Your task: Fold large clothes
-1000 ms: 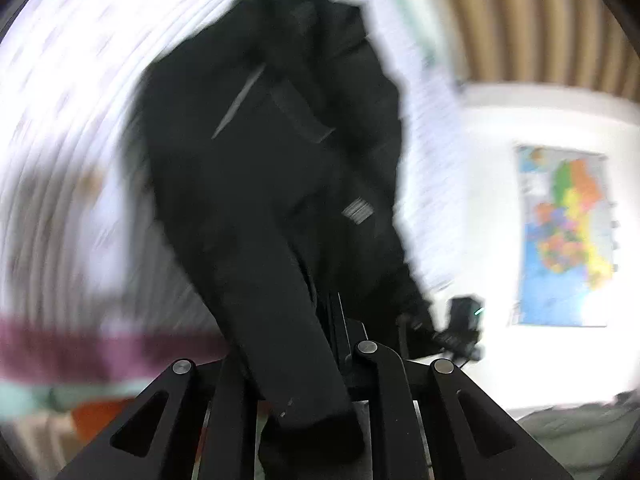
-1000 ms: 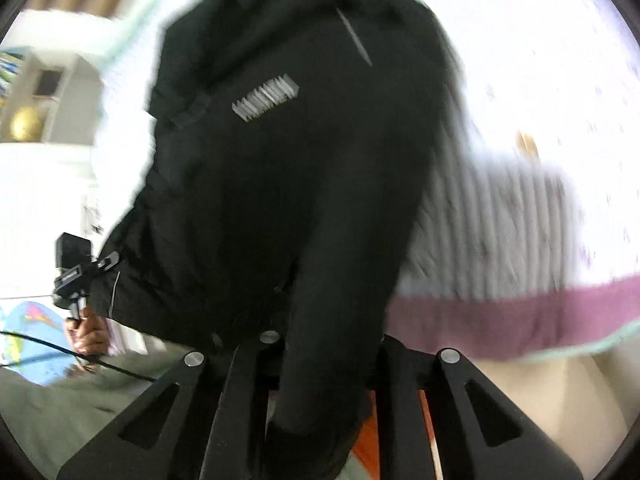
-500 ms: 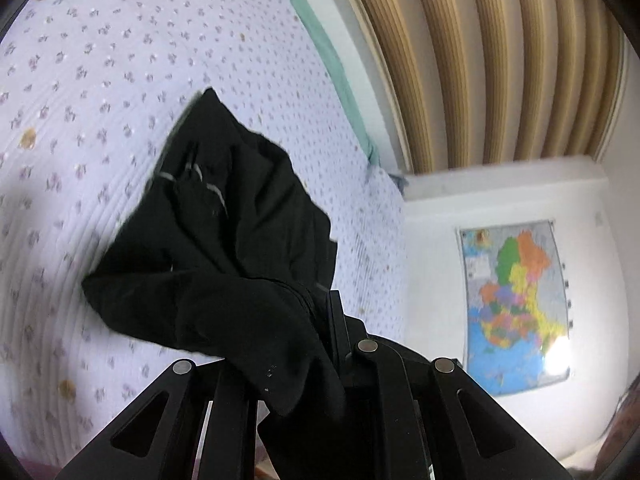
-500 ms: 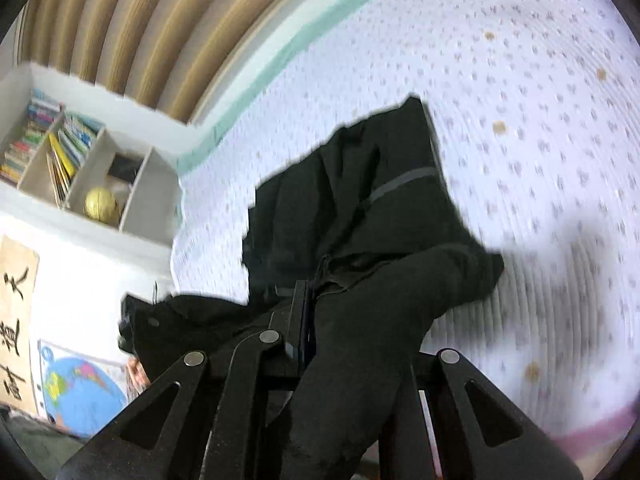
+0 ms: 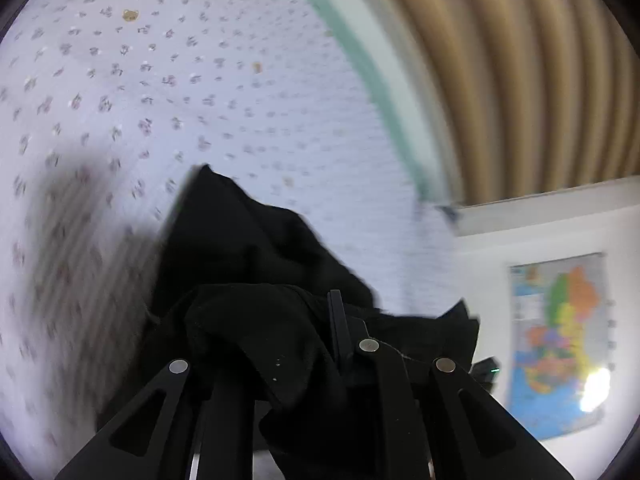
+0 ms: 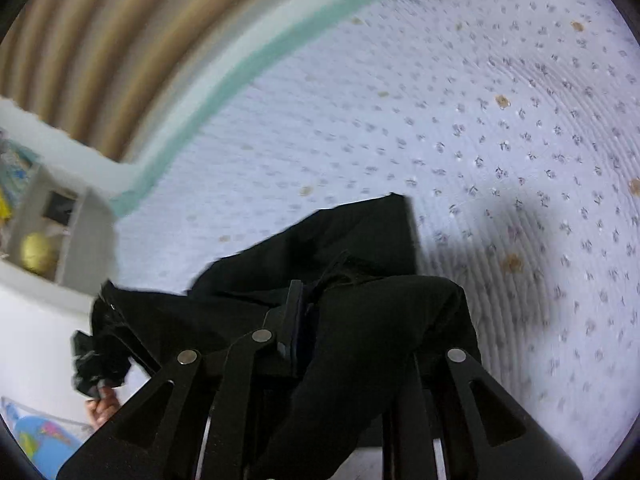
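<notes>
Floral bedspread [image 5: 208, 92] | both grippers clamp black garment [image 5: 256, 264] | map [image 5: 560, 340] behind

No readable text in either view.
We see a wall map [image 5: 556, 344] at far right of left wrist cam, but its labels are too small & blurred; shelf items in right wrist cam show no legible lettering.

Black jacket [image 5: 256, 264] bunched right ahead of my claws, draped over both, blocking the straight path fwd. Beyond jacket: open flowered bedspread [image 5: 168, 92], free room to far side & both flanks. Past that, ribbed headboard [image 5: 532, 80] closes it off. Left of jacket in right-wrist view, white shelf unit [image 6: 76, 236] near bed edge.
</notes>
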Tool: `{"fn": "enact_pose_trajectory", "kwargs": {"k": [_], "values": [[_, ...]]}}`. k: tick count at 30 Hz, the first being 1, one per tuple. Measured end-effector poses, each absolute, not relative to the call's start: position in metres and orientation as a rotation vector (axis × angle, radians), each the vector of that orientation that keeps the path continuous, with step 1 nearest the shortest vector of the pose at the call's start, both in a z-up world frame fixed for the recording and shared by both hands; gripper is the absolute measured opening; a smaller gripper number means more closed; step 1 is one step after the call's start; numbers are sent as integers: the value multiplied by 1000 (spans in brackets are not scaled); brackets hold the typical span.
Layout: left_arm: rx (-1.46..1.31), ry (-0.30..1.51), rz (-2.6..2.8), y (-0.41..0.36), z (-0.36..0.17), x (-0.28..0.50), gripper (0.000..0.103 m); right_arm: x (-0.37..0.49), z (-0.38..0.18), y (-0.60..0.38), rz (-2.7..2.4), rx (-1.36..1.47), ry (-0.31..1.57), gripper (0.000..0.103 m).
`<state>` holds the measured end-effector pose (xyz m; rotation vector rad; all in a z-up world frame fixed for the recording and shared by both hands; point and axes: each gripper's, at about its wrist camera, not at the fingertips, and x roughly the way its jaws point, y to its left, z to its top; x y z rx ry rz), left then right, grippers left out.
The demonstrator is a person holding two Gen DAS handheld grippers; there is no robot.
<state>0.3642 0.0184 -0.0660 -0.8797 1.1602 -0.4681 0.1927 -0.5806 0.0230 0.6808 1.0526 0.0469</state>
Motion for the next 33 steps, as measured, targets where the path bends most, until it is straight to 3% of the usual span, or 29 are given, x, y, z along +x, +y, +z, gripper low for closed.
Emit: {"fn": "enact_pose_trajectory", "kwargs": {"k": [9,14,19,22,25,27,29,33], "values": [[-836,1345,-337,-9,-176,416,19,267,-103,-561,-82,620,1288,23],[-790,1388,-387,-2,-162,419,19,277,-109,-554,-84,572,1317,26],[-667,1366,-578,9,-101,394,34,253,-65,-571,31,658,1276,33],[-644,1345,-659,29,-65,371,40,231,-33,-589,121,737,1229,42],[-719,1261,-749,57,-32,351,45,203,3,-605,192,778,1154,65],[-709,1189,-711,71,-13,344,65,188,23,-611,188,754,1102,82],[-558,1141,-587,70,0,343,75,180,36,-609,154,676,1062,87],[-378,1193,-448,46,-28,364,75,197,22,-595,75,533,1095,87]]}}
